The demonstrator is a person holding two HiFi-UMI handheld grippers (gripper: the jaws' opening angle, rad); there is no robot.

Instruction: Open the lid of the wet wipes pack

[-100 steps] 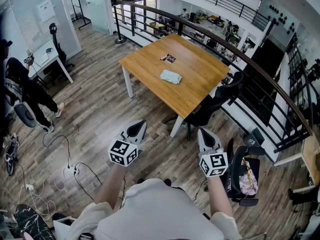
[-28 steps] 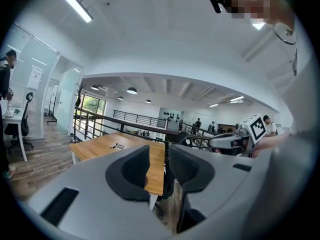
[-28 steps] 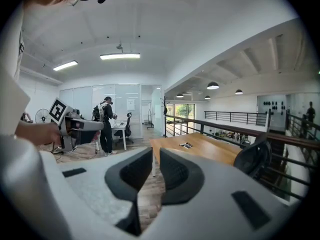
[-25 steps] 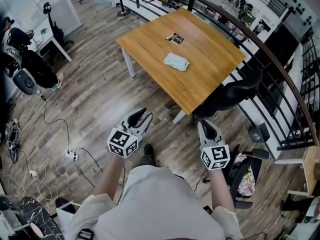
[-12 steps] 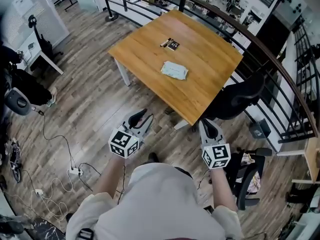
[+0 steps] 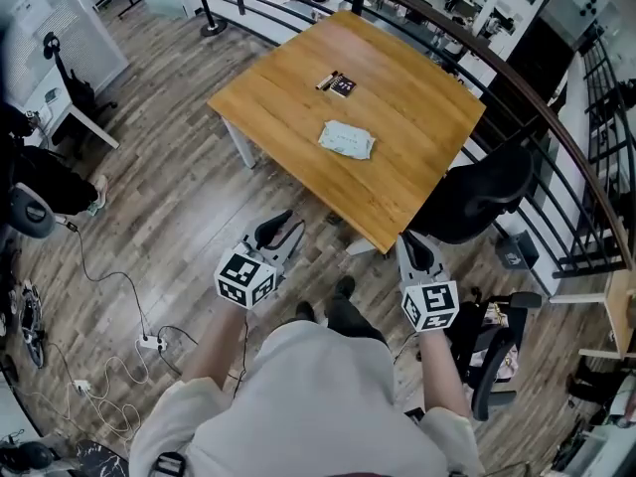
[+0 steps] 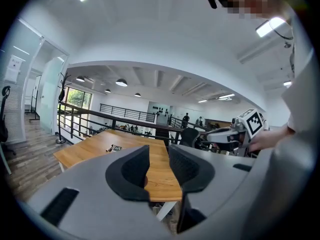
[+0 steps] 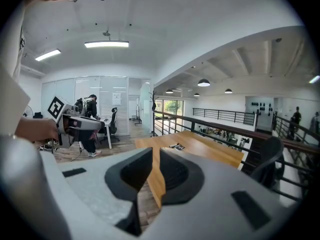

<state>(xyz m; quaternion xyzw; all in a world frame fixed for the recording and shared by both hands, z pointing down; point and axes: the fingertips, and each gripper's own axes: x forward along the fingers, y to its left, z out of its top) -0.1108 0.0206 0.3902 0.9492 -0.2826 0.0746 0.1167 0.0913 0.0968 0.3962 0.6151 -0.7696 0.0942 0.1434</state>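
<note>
The wet wipes pack (image 6: 346,139), pale green and flat, lies near the middle of the wooden table (image 6: 417,117) in the head view. A small dark item (image 6: 336,83) rests farther back on the tabletop. My left gripper (image 6: 281,231) hangs over the floor, short of the table's near corner, jaws apart and empty. My right gripper (image 6: 415,250) is level with it to the right, also open with nothing between its pads. In the left gripper view, the table (image 7: 95,146) shows through the gap of that gripper (image 7: 158,160). The right gripper (image 8: 156,165) frames the table (image 8: 200,146) the same way.
A black office chair (image 6: 475,199) stands at the table's near right edge. Dark railing (image 6: 556,137) runs behind and to the right. Another chair with a bag (image 6: 495,351) is at my right. Cables and a power strip (image 6: 149,343) lie on the floor to the left.
The table has come closer and lower in the head view as the person walks toward it. Both grippers are carried forward together, jaws unchanged.
</note>
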